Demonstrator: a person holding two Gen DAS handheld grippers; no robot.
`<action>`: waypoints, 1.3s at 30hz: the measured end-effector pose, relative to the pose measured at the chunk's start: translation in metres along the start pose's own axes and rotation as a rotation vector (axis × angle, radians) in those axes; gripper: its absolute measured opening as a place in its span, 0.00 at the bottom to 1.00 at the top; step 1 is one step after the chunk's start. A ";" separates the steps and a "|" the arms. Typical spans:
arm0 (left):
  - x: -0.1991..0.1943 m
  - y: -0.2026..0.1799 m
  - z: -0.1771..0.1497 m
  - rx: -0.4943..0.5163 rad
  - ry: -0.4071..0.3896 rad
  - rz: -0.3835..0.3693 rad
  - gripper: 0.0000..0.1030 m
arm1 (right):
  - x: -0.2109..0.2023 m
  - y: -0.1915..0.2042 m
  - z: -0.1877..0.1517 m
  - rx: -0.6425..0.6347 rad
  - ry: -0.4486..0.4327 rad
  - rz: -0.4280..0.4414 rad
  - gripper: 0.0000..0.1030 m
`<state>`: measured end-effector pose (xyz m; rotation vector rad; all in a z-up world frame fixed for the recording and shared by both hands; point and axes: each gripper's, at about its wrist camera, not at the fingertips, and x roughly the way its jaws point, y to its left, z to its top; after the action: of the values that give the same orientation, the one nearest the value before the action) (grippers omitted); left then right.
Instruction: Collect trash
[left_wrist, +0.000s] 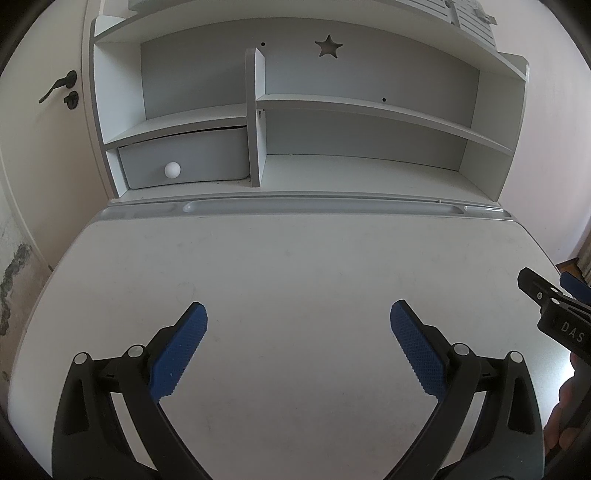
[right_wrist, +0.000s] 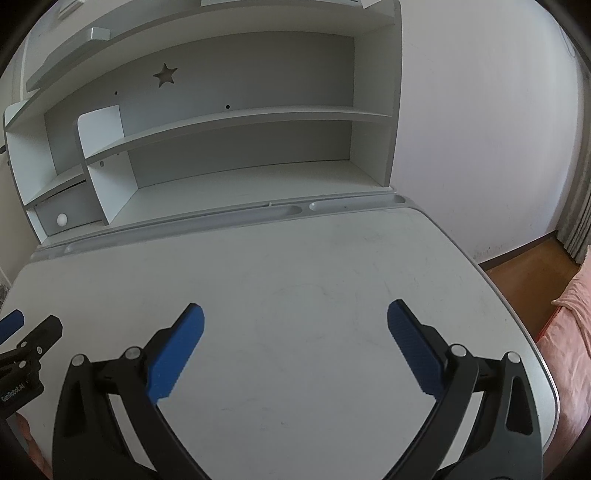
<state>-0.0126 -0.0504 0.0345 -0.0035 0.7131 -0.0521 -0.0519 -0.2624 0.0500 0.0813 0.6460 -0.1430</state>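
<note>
Through my left wrist camera I am holding my left gripper (left_wrist: 298, 314) over the white desk (left_wrist: 295, 258), its blue-padded fingers (left_wrist: 177, 354) spread wide apart with nothing between them. Beyond the desk's far edge a grey pen tray (left_wrist: 325, 206) is running along the foot of a white shelf unit (left_wrist: 369, 107), which is carrying a star cutout (left_wrist: 328, 46) in its back panel and a grey drawer (left_wrist: 184, 162) with a round white knob (left_wrist: 172, 169) at its lower left. Left of the shelf unit a door is showing a black handle (left_wrist: 59, 85). At the desk's right edge my right gripper (left_wrist: 554, 306) is poking into view, with a hand (left_wrist: 569, 406) below it. I am seeing no trash anywhere on the desk in this view. Through my right wrist camera I am holding my right gripper (right_wrist: 295, 314) above the same desk (right_wrist: 295, 258), jaws likewise standing wide apart and gripping nothing. The shelf unit (right_wrist: 240, 114) is sitting behind the desk, the star cutout (right_wrist: 165, 74) and knobbed drawer (right_wrist: 62, 219) toward its left. My left gripper (right_wrist: 22, 339) is edging in at the desk's left side. Right of the desk, brown wooden floor (right_wrist: 524, 258) and pink bedding (right_wrist: 569, 332) are showing. No trash is showing here either.
</note>
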 end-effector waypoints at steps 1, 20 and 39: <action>0.000 0.000 0.000 0.000 0.000 0.000 0.94 | 0.000 0.000 0.000 0.000 0.000 -0.001 0.93; -0.006 0.002 -0.003 -0.018 -0.019 0.009 0.94 | 0.003 -0.001 0.000 -0.002 0.014 -0.002 0.93; -0.002 0.001 -0.004 0.010 0.016 0.061 0.94 | 0.009 -0.001 0.001 0.005 0.056 0.002 0.93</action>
<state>-0.0171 -0.0493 0.0325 0.0281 0.7290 0.0025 -0.0448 -0.2647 0.0450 0.0909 0.7013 -0.1408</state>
